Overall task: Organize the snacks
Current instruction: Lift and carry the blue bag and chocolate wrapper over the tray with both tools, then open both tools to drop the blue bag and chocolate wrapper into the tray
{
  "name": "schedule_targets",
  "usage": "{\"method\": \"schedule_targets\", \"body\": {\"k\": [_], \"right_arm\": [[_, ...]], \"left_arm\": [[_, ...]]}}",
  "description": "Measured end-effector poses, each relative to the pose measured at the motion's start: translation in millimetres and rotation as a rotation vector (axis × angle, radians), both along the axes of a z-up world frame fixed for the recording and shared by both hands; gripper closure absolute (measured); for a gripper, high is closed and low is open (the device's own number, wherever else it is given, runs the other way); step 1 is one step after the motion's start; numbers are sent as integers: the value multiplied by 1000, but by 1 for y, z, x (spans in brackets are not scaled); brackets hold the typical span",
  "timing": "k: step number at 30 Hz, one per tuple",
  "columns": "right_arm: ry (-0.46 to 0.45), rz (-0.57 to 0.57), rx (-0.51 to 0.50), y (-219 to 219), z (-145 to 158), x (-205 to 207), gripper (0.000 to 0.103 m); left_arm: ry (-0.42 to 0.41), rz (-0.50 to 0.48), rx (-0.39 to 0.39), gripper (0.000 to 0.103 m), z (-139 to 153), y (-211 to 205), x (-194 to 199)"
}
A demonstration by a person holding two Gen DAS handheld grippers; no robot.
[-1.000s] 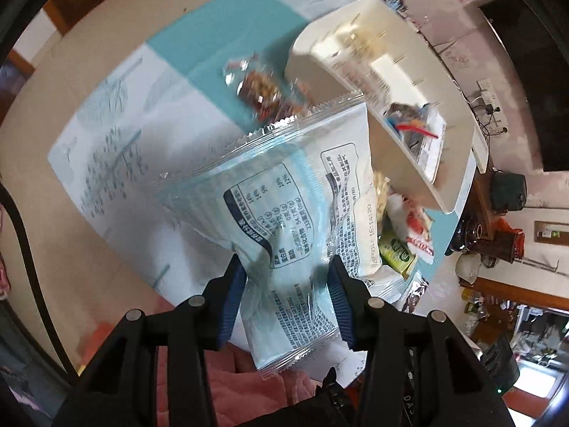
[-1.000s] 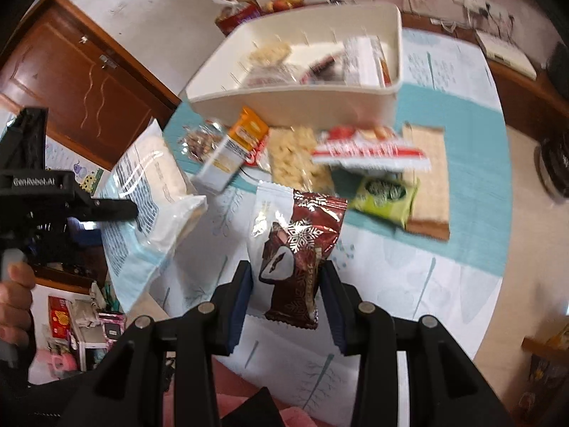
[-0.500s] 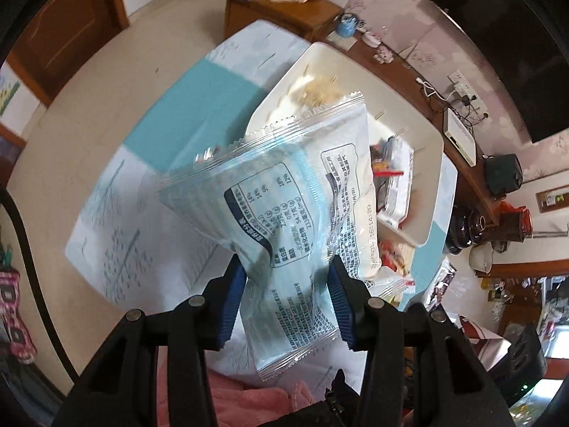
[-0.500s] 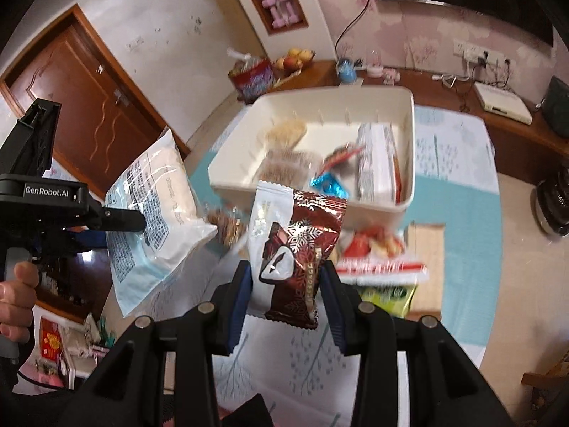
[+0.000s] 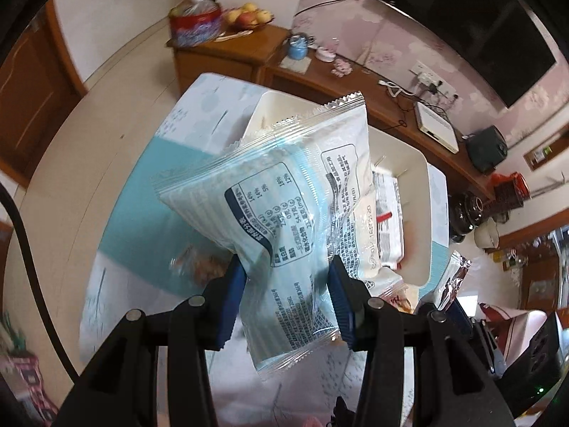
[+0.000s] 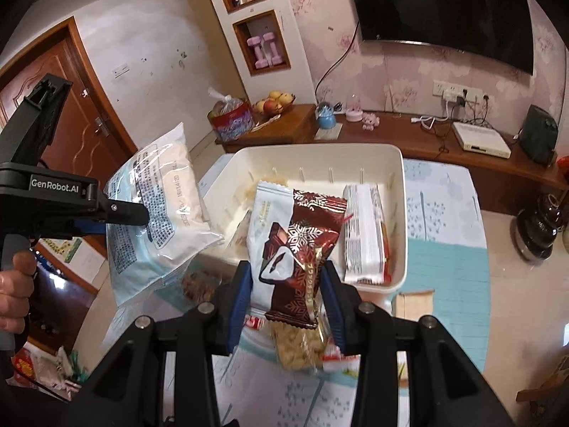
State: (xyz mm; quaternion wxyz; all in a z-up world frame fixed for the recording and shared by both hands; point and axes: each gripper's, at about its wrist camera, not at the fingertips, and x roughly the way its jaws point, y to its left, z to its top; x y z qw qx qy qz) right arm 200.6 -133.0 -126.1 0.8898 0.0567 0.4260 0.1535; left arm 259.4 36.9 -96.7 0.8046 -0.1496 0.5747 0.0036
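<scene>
Snacks fill both your tongs: your left gripper (image 5: 286,284) clenches a pale blue packet (image 5: 284,192), your right gripper (image 6: 286,291) grasps a maroon packet (image 6: 302,249) above the white bin (image 6: 400,213).

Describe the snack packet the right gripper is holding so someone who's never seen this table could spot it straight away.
Find the white bin on the blue and white tablecloth. Just in front of it, the right gripper pinches a dark red snack packet upright. Unlike the pale blue and white bag in the left gripper, it is glossy maroon with a white snowflake print.
</scene>
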Motion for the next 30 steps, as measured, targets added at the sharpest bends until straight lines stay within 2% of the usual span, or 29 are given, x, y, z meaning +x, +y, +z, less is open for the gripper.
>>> {"method": "schedule_targets", "body": {"k": [5, 11, 22, 25, 30], "right_arm": [[-45, -41, -42, 12, -12, 16, 64], [-69, -100, -49, 17, -28, 34, 64], [-19, -194, -49, 13, -49, 54, 62], [6, -213, -35, 12, -51, 55, 58], [6, -227, -31, 11, -48, 52, 51]], "left_arm": [[-93, -110, -19, 58, -15, -2, 20], [-186, -218, -28, 58, -28, -11, 37], [-214, -312, 44, 54, -31, -27, 52], [-220, -307, 30, 46, -27, -25, 54], [-232, -296, 37, 45, -19, -22, 50]]}}
